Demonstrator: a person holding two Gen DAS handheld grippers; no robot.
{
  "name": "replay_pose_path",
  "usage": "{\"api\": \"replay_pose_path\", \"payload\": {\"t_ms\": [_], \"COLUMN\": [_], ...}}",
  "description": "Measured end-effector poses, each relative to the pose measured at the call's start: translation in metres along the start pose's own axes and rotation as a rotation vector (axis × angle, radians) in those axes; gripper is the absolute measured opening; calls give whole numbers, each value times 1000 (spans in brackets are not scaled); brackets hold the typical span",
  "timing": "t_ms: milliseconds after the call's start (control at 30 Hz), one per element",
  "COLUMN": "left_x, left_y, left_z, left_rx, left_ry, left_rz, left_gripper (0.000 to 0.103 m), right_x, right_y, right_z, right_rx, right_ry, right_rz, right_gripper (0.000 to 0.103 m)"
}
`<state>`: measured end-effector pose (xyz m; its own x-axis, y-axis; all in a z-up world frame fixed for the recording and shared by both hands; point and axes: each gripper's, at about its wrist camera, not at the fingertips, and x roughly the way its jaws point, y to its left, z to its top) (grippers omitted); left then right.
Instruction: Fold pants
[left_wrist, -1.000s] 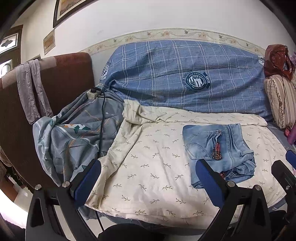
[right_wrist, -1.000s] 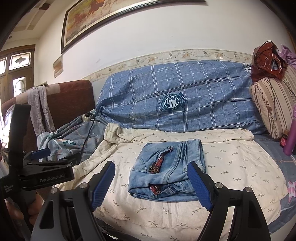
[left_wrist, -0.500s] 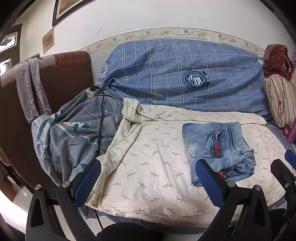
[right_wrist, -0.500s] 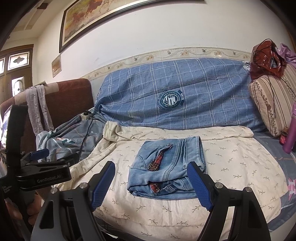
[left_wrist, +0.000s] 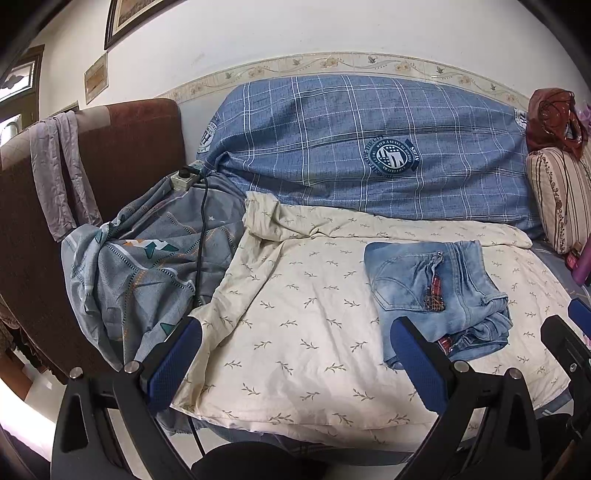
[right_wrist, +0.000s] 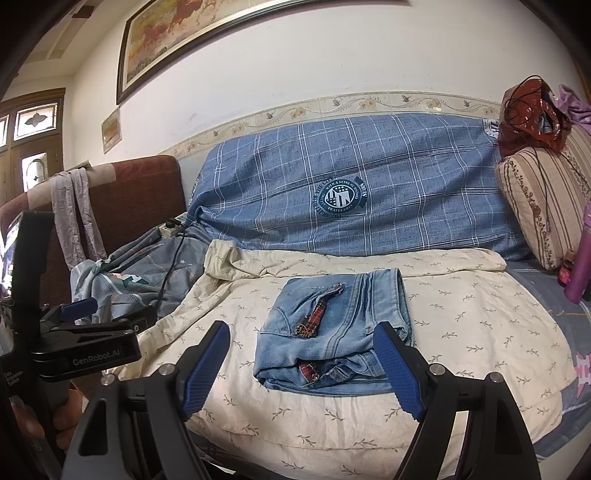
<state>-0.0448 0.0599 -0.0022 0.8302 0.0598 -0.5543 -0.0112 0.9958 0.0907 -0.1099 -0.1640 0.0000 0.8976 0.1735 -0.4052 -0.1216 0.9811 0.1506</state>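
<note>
Light-blue denim pants (right_wrist: 334, 328) lie folded into a compact bundle on the cream leaf-print sheet (right_wrist: 480, 325), with red plaid lining showing at the pocket and front edge. They also show in the left wrist view (left_wrist: 436, 291), right of centre. My right gripper (right_wrist: 301, 360) is open and empty, held just in front of the bundle without touching it. My left gripper (left_wrist: 295, 356) is open and empty over the sheet (left_wrist: 295, 295), left of the pants. The left gripper's body also shows at the left of the right wrist view (right_wrist: 85, 350).
A blue plaid cover (left_wrist: 369, 147) drapes the sofa back. A grey patterned blanket (left_wrist: 147, 266) with a power strip and black cable (left_wrist: 201, 221) lies at the left. A striped cushion (right_wrist: 543, 206) and purple bottle (right_wrist: 581, 262) stand at the right. A brown armchair (left_wrist: 129, 155) is at the far left.
Both grippers have drifted back slightly from the sofa. The pants lie unchanged.
</note>
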Motion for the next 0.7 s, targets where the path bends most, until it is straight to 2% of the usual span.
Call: {"api": "replay_pose_path", "payload": {"t_ms": [700], "left_x": [-5], "left_y": [6], "left_z": [0], "left_rx": [-10], "left_ry": [-6], "left_rz": [-9], "left_gripper": [102], "right_x": [-3], "right_y": [6], "right_z": [1], "right_rx": [-12], "right_ry": [-8], "right_rz": [5], "right_gripper": [82]}}
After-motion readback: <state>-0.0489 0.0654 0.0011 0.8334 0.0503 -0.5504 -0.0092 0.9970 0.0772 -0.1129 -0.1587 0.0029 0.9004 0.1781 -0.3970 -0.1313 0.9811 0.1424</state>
